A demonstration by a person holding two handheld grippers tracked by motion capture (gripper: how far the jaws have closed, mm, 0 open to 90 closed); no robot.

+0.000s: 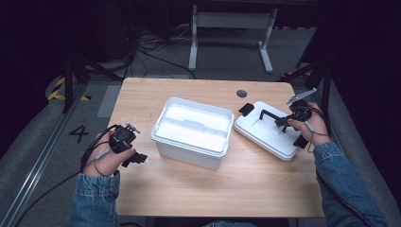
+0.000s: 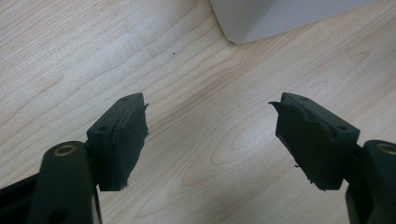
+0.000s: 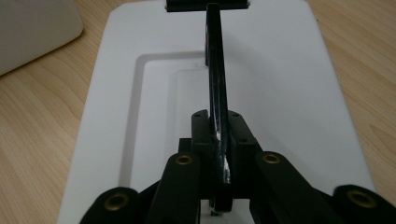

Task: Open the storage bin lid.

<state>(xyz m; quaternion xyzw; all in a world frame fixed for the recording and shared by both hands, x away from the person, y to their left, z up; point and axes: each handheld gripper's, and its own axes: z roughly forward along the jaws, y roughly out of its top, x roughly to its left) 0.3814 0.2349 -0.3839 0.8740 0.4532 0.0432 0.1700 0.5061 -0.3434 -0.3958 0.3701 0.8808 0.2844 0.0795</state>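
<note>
Lid (image 1: 269, 130) lies on the surface (image 1: 246, 189) beside the tub (image 1: 194, 130); my right claw (image 3: 219, 140) clenches its black handle (image 3: 215, 70), seen close up there. My left claw (image 2: 210, 135) gapes, holding nothing.

White box (image 1: 191, 142), plain, no pattern. White lid (image 1: 265, 135), equally plain, with black handle (image 3: 217, 84) and black clasp (image 1: 246, 109). Pale wood desk (image 1: 246, 184), fine grain in wavy lines, one dark round spot (image 1: 241, 93). Black left tongs (image 2: 210, 140); black right tongs (image 3: 218, 140), brass-coloured rivets. Blue denim sleeves (image 1: 94, 198). Grey floor (image 1: 38, 137), yellow-and-black striped tape (image 1: 59, 90).
</note>
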